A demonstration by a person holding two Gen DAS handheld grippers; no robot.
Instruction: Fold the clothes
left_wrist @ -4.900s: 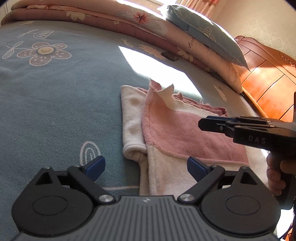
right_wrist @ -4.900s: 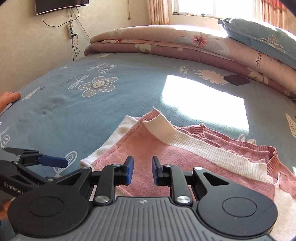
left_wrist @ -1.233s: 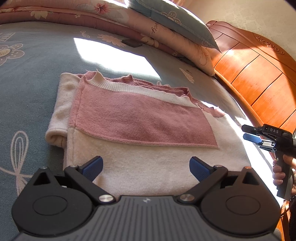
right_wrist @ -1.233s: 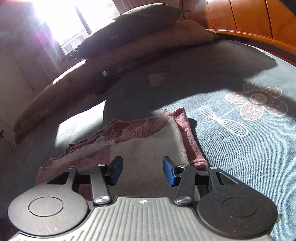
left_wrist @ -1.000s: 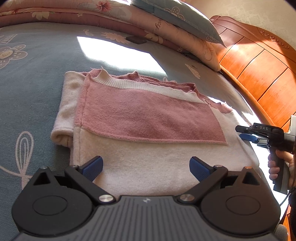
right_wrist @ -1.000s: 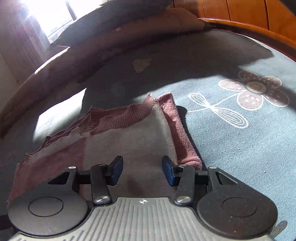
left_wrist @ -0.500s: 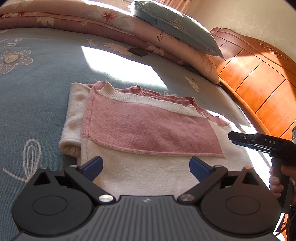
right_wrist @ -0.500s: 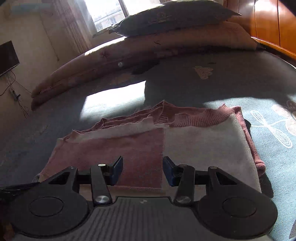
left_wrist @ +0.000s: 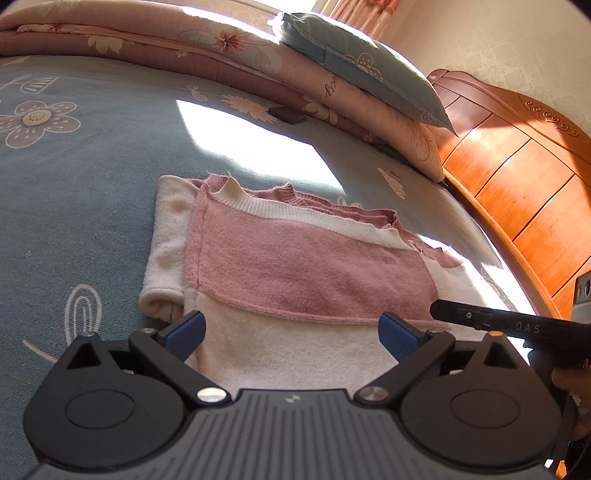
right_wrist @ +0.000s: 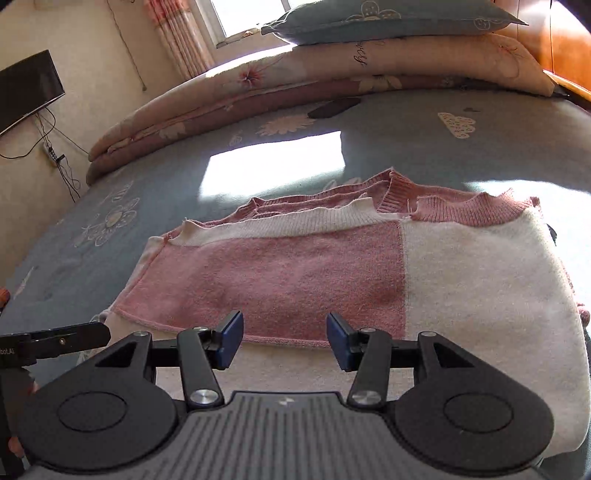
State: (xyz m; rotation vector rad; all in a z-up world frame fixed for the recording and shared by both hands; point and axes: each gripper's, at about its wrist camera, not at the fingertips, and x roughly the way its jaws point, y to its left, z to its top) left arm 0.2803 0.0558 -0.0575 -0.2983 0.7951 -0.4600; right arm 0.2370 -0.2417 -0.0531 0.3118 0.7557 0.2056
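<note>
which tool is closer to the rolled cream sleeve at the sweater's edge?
Left. The left tool hovers open just beside the rolled cream sleeve. The right tool, jaws opening with nothing between them, sits toward the sweater's opposite side.

Sweater (left_wrist: 295, 266) on blue bed (left_wrist: 92, 177)

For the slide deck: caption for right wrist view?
Right gripper, jaws opening and empty, over a folded pink-and-cream sweater on the bed.

I see a bed under a blue flowered bedspread (left_wrist: 92, 177), a bright sun patch (right_wrist: 273, 162) on it. Folded quilts (left_wrist: 155, 48) and a blue pillow (left_wrist: 362, 77) lie along its far side, beside an orange wooden headboard (left_wrist: 517, 177). A curtained window (right_wrist: 251, 14) and a wall television (right_wrist: 26, 88) show beyond.
</note>
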